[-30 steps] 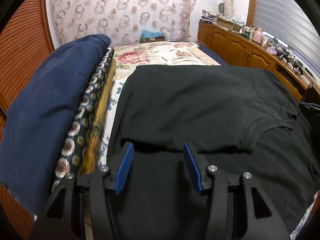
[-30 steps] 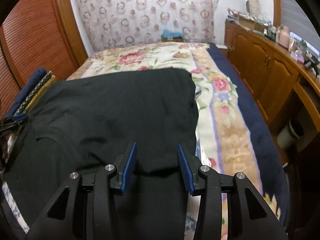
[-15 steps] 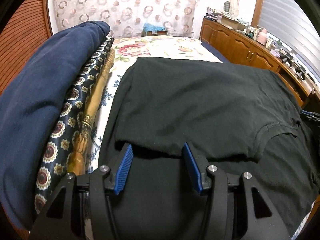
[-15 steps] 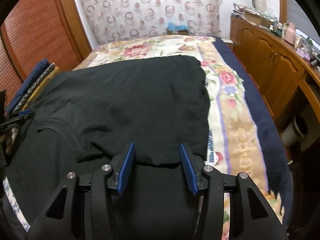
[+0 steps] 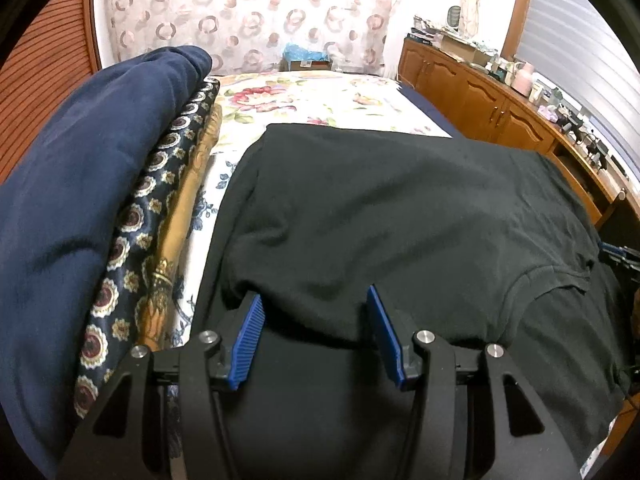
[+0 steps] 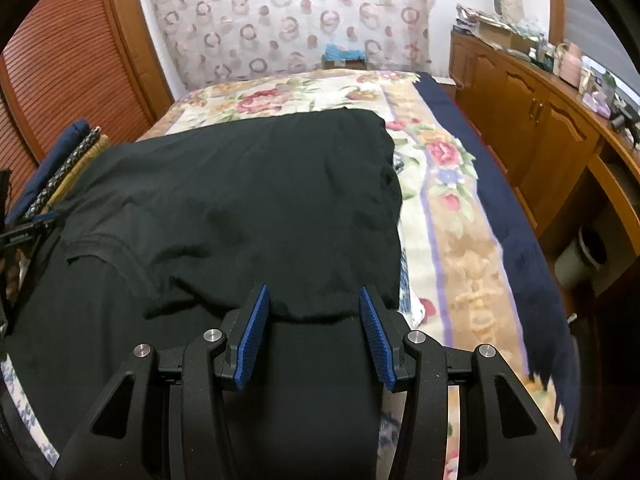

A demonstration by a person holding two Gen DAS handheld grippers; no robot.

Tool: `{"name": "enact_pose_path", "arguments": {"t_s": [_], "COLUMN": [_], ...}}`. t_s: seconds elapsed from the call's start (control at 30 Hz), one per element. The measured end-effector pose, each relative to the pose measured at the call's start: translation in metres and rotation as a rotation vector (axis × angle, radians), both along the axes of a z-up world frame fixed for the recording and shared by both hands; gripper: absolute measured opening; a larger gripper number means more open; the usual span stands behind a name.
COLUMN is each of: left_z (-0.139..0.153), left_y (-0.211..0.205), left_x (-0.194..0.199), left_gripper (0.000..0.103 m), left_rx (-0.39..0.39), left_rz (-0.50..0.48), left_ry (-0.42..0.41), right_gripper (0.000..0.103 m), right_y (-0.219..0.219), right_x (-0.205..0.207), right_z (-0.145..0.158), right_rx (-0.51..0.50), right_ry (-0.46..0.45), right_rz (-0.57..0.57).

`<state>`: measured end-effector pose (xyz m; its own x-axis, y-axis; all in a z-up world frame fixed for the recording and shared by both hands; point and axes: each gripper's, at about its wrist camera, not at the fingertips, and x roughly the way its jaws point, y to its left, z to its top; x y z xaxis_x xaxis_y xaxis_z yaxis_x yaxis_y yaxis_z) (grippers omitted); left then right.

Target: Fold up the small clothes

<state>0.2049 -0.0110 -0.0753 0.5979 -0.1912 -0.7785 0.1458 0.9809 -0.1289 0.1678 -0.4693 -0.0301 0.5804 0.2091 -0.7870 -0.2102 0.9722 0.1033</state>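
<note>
Cloth this soft and light will sag, so we'd pinch the black shirt (image 5: 400, 208) at its folded edge, just ahead of both tongs. Left tongs (image 5: 316, 334) and right tongs (image 6: 314, 330) stand spread, pinching nothing.

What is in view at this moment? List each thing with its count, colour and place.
T-shirt: one, black, spread on the bed, one part folded over itself.
Bedspread: one, cream with flowers, under the T-shirt.
Folded clothes: a stack, navy on top, then patterned and gold, left of the T-shirt.
Curtain: one, pale with rings, behind the bed.
Cabinets: wooden, brown, along the right wall, cluttered on top.
Box: one, with something blue on top, at the bed's far end.
Left gripper: black, blue fingers, open over the folded edge.
Right gripper: the same, open.
</note>
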Motion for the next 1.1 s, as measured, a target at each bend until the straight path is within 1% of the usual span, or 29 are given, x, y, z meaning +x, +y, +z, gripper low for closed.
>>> {"name": "enact_pose_path", "arguments": {"t_s": [0.03,0.1,0.23,0.37,0.43,0.6,0.67,0.8,0.83,0.87,0.9,0.97,1.03,1.1], "left_z": [0.0,-0.001,-0.002,0.0,-0.001,-0.002,-0.005,-0.004,-0.004,-0.004,-0.003,0.001,0.008,0.018], "left_y": [0.0,0.0,-0.005,-0.006,-0.004,-0.004,-0.005,-0.006,-0.007,-0.007,-0.007,-0.004,-0.002,-0.002], "left_x": [0.001,0.003,0.004,0.005,0.006,0.011,0.014,0.016,0.016,0.016,0.016,0.014,0.009,0.004], "left_gripper": [0.051,0.051,0.051,0.041,0.038,0.038,0.038,0.038,0.033,0.025,0.021,0.005,0.003,0.003], "left_rx": [-0.001,0.005,0.028,0.056,0.057,0.092,0.098,0.099,0.102,0.095,0.086,0.063,0.037,0.022], "left_rz": [0.0,0.0,-0.002,-0.007,-0.005,-0.004,-0.003,-0.011,-0.022,-0.035,-0.042,-0.048,-0.058,-0.061], "left_ry": [0.0,0.002,-0.006,-0.027,-0.027,-0.024,-0.013,-0.027,-0.029,-0.027,-0.025,-0.032,-0.07,-0.103], "right_gripper": [0.048,0.054,0.058,0.058,0.058,0.058,0.058,0.057,0.052,0.042,0.037,0.015,0.007,0.005], "right_y": [0.001,0.001,0.004,0.009,0.01,0.009,0.011,0.014,0.014,0.015,0.016,0.016,0.016,0.018], "right_x": [-0.002,-0.003,-0.007,-0.003,0.003,0.016,0.019,0.024,0.024,0.025,0.025,0.025,0.024,0.021], "right_z": [0.0,-0.002,-0.002,-0.002,-0.002,-0.003,-0.003,-0.004,-0.004,-0.004,-0.004,-0.005,-0.002,0.006], "right_rx": [0.001,0.015,0.029,0.009,0.005,0.014,0.003,-0.027,-0.034,-0.048,-0.06,-0.071,-0.086,-0.083], "right_ry": [0.004,0.019,0.022,0.021,0.017,0.014,0.006,-0.001,-0.005,-0.008,-0.014,-0.021,-0.044,-0.082], "right_rz": [-0.001,0.003,0.005,-0.006,-0.02,-0.033,-0.026,-0.018,-0.017,-0.019,-0.02,-0.016,-0.016,0.013]}}
